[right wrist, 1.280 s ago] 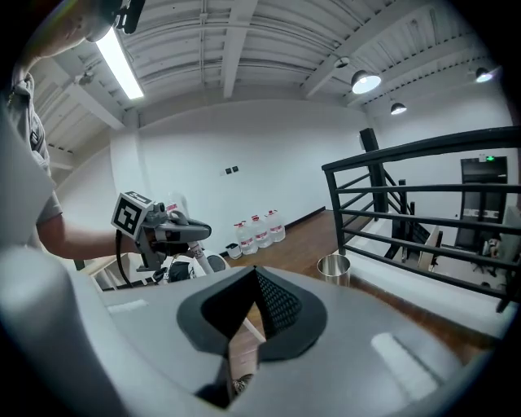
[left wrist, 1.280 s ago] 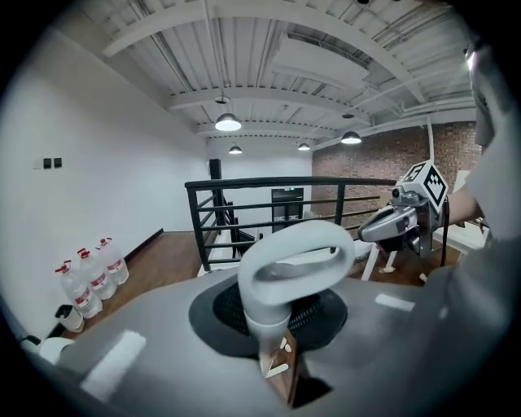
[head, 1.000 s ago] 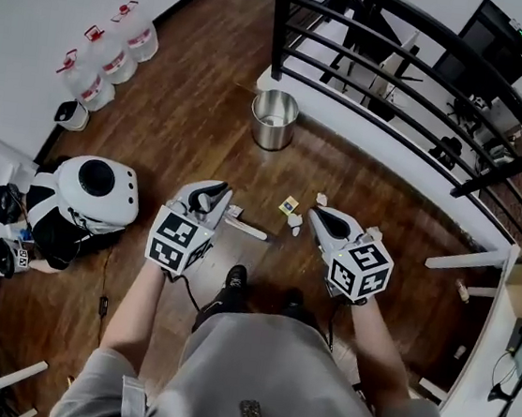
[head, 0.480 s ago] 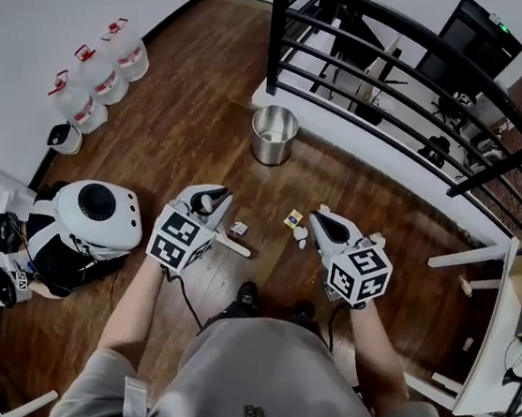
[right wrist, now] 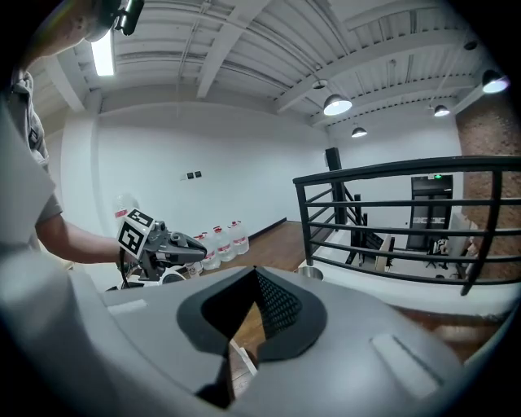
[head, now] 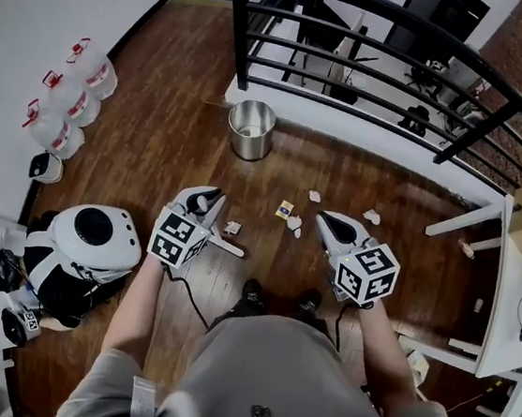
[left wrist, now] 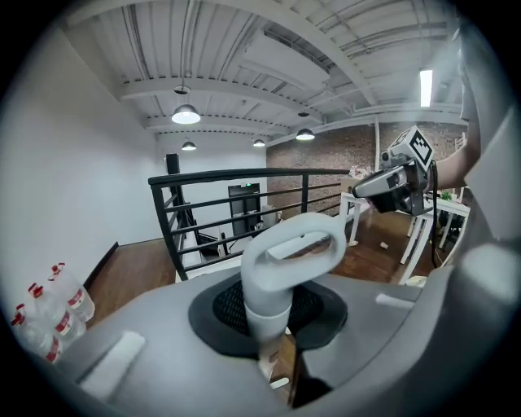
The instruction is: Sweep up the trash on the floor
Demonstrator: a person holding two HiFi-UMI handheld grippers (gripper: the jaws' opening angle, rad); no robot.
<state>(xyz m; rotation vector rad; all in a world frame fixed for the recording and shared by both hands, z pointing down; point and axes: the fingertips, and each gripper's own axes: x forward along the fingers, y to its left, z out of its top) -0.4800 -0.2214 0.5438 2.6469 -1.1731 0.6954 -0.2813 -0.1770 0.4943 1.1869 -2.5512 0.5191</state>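
Person: a grey shirt fills the near edge of the head view, with dark shoes (head: 252, 293) planted on the brown wooden plank floor (head: 170, 140).

Left gripper (head: 207, 201): held out at the near left. Its jaws are closed narrowly on a white loop-topped plastic handle (left wrist: 289, 261), which stands up between the pads. In the head view a white shaft (head: 230, 245) shows just right of this gripper, low over the floor.

Right gripper (head: 327, 222): held out at the near right, level with the left one and well apart from it. The jaws stand a little apart and a wedge of floor shows between the pads. Nothing is gripped. A thin white strip shows low in the gap, and what it is cannot be told.

White domed machine (head: 97, 235): sits on the floor at the near left, beside the person.

Trash: scraps of crumpled white paper (head: 293, 223) and a small yellow-and-white card (head: 285, 209) lie on the floor between the two grippers and just beyond them. One scrap (head: 232, 228) lies beside the left gripper. More scraps (head: 371, 216) lie farther right, towards the white table legs (head: 458, 218).

Round shiny steel bin (head: 251, 129): stands upright beyond the trash, at the foot of the railing.

Clear water bottles with red caps (head: 66, 103): stand in a row along the far left wall.

Black metal railing (head: 376, 38): runs across the far side.
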